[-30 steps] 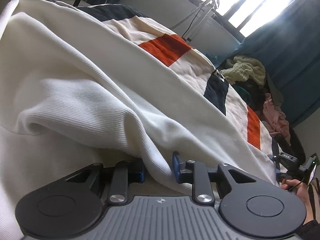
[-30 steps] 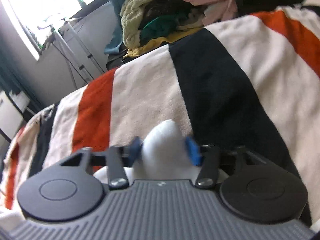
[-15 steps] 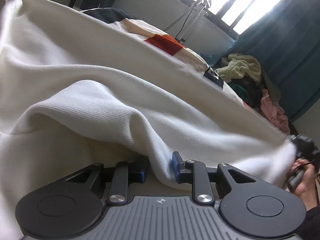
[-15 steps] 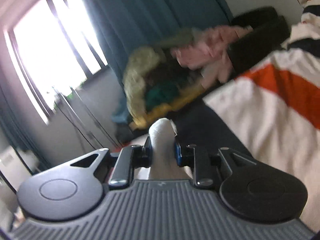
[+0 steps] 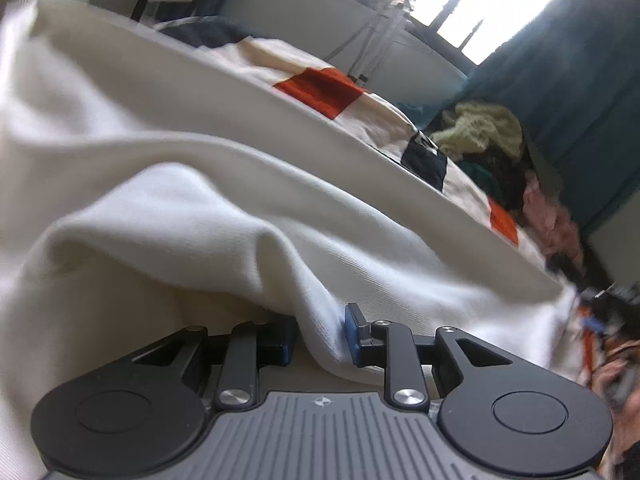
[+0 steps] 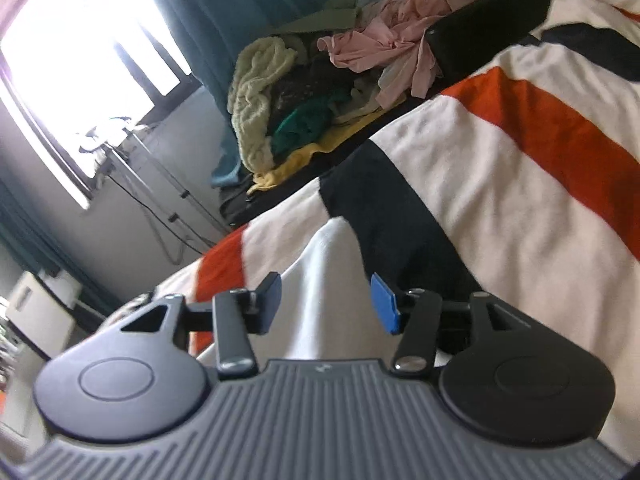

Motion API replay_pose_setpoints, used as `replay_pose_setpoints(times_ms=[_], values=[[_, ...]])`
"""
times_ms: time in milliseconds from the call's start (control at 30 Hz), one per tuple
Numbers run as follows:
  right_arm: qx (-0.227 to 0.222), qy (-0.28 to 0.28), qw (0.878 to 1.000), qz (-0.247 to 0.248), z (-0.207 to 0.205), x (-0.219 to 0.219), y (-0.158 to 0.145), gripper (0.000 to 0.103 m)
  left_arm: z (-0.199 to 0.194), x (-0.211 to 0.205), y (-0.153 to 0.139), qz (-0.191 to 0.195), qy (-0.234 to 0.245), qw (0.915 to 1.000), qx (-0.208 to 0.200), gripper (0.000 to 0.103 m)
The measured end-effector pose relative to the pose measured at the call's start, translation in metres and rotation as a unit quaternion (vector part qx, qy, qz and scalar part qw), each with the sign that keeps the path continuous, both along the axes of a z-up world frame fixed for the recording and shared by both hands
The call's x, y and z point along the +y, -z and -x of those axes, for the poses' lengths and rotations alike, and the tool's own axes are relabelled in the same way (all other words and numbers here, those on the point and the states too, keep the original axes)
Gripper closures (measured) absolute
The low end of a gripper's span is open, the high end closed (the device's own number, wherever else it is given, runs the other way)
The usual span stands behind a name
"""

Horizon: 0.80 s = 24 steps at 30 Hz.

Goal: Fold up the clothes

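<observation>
Left hand-held gripper (image 5: 318, 338) is clamping a fold of the white garment (image 5: 200, 208) lying across the striped bed (image 6: 520, 184), lower centre. Right hand-held gripper (image 6: 326, 300) is opening, pads clear of the cloth point between them. Released corner may be slumping, spoiling the fold.

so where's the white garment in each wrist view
Left wrist: the white garment fills the left and centre, a fold pinched in the left gripper.
Right wrist: one corner at bottom centre, between the opening fingers.
Shared landmark: the pile of clothes by the teal curtain.
</observation>
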State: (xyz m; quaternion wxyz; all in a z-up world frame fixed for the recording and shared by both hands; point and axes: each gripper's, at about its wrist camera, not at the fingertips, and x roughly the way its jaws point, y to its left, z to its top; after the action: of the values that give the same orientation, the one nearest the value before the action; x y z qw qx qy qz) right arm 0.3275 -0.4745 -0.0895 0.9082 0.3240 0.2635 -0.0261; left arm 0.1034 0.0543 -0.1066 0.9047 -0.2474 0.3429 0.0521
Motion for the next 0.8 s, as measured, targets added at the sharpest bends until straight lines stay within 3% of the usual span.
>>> replay_pose_setpoints(times_ms=[100, 300, 567, 733, 800], values=[[0.014, -0.005, 0.999, -0.038, 0.037, 0.001, 0.0, 0.05, 0.002, -0.003, -0.003, -0.008, 0.001, 1.0, 0.001, 0.076], [0.068, -0.023, 0.996, -0.057, 0.093, 0.014, 0.006, 0.05, 0.008, 0.004, -0.008, 0.002, -0.002, 1.0, 0.004, 0.075], [0.115, 0.026, 0.975, -0.189, 0.118, -0.004, 0.046, 0.05, 0.01, 0.02, -0.007, 0.041, -0.018, 0.999, 0.006, 0.075], [0.092, 0.036, 0.983, -0.155, 0.1, -0.015, 0.059, 0.05, 0.007, 0.029, -0.002, 0.067, -0.035, 0.9971, 0.002, 0.075], [0.099, 0.022, 0.99, -0.101, 0.086, -0.013, 0.059, 0.051, 0.004, 0.029, 0.0, 0.068, -0.035, 0.9971, 0.003, 0.074]])
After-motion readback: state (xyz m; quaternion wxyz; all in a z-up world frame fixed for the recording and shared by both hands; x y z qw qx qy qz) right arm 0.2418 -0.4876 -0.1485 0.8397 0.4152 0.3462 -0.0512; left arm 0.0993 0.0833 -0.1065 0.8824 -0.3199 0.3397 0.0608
